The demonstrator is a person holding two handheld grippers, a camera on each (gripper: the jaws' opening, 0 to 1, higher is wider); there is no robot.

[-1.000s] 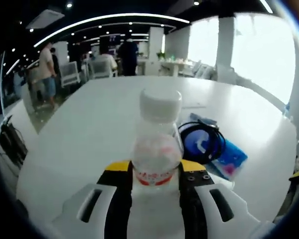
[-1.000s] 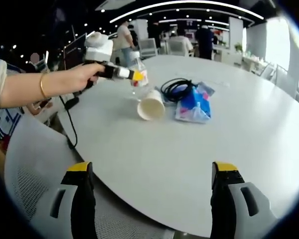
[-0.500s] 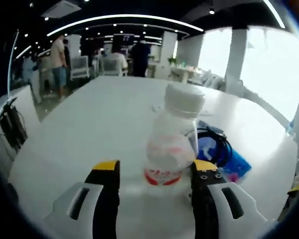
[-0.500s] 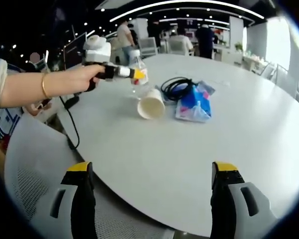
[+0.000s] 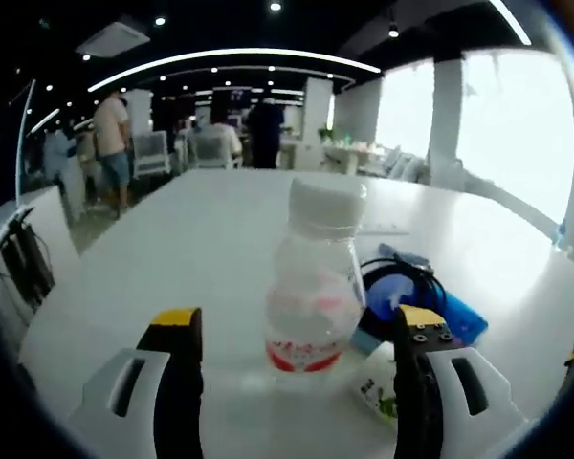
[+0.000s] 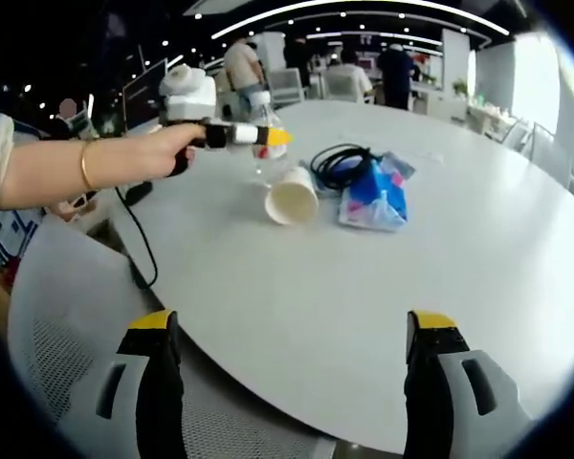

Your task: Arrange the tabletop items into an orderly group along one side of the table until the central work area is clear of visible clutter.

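On the white round table (image 6: 478, 277), near its left edge as the right gripper view shows it, four items lie clustered:

- Clear plastic bottle with white screw cap and red-printed label (image 5: 314, 277): upright on the tabletop, standing free between the jaws of the left gripper (image 5: 297, 359), which are spread wide with a gap on either side and touch nothing. In the right gripper view the bottle (image 6: 264, 134) sits just beyond the yellow jaw tips of the left gripper (image 6: 258, 137).
- White paper cup (image 6: 292, 196): on its side, mouth toward the right gripper's camera, just beside the bottle.
- Black coiled cable (image 6: 342, 164): a loose loop, touching the blue packet.
- Blue plastic packet with pink and white print (image 6: 375, 203): flat, beside the cup, partly under the cable.

Right gripper (image 6: 292, 382): jaws wide apart, holding nothing, poised over the near edge of the table, well apart from the cluster. Mesh-backed chair (image 6: 67, 316) stands below that edge.

Step in hand, by judgement: the bottle looks set down at the group, the left claw parted around it. The next move likely calls for righting the tipped cup and drawing cable and packet tight to the bottle, gripping the cup lightly by its rim so it is not crushed.
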